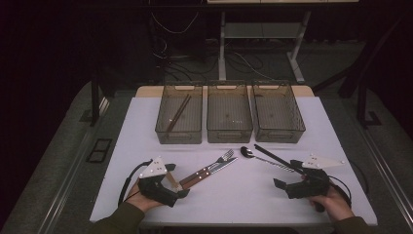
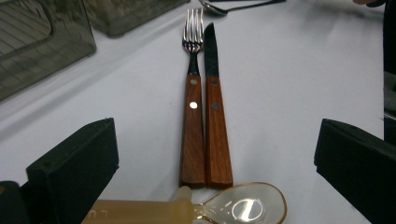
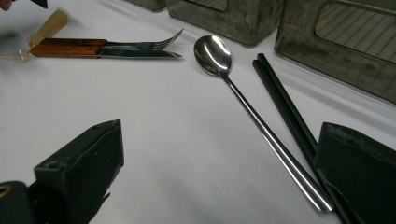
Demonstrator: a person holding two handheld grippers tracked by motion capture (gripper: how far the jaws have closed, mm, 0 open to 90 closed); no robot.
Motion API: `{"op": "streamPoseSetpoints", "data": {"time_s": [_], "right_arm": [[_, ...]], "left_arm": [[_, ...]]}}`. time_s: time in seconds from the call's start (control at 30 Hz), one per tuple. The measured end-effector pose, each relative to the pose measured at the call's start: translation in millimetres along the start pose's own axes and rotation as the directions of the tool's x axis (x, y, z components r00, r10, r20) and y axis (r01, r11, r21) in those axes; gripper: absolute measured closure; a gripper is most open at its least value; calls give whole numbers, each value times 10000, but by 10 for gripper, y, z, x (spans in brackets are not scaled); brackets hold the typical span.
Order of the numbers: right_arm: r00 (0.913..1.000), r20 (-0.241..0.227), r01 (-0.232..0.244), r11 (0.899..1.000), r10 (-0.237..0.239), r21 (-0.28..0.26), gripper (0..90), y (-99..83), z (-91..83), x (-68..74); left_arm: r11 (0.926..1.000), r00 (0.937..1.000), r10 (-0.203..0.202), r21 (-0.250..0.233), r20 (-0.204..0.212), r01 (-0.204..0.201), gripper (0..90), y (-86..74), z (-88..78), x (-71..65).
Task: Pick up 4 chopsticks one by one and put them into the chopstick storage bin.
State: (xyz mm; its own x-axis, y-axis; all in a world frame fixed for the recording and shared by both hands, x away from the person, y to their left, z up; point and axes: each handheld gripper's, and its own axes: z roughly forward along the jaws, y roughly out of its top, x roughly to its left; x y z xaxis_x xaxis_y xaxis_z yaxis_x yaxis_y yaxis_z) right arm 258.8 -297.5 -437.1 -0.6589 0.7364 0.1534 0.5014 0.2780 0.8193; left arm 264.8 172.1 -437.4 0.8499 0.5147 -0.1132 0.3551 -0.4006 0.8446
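Room: dark, black backdrop, grey floor [image 1: 58, 161], desk legs + loose cables behind the table [image 1: 243, 195]. Table top is white, matte, edges fully in the high view.

3 smoked plastic bins at the far edge, side by side. Left bin [image 1: 178, 113] has brown chopsticks [image 1: 178, 113] leaning inside; middle bin [image 1: 229, 112] and right bin [image 1: 277, 111] contents hard to read through the tinted walls.

My left gripper [image 1: 171, 181] is near the front-left, jaws spread wide, nothing pinched. A clear amber plastic spoon [image 2: 243, 208] lies between the jaws, cut off at the bottom of the left gripper view; can't tell if it touches a pad. Just past it: fork [image 2: 193, 107] + knife [image 2: 215, 112], wood handles, touching side by side.

My right gripper [image 1: 287, 176] is front-right, jaws also spread, empty. Metal spoon [image 3: 261, 121] and black chopsticks [image 3: 285, 105] run between them; ends hidden behind the right-hand jaw.
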Motion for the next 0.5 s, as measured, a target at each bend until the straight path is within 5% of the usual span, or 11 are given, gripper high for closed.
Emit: {"op": "streamPoseSetpoints", "data": {"time_s": [0.5], "right_arm": [[9988,454,179,9986,-201,490,17,94,-65,-68]], "left_arm": [[9999,9997,115,-21,223,-115,0,20,50,29]]}}
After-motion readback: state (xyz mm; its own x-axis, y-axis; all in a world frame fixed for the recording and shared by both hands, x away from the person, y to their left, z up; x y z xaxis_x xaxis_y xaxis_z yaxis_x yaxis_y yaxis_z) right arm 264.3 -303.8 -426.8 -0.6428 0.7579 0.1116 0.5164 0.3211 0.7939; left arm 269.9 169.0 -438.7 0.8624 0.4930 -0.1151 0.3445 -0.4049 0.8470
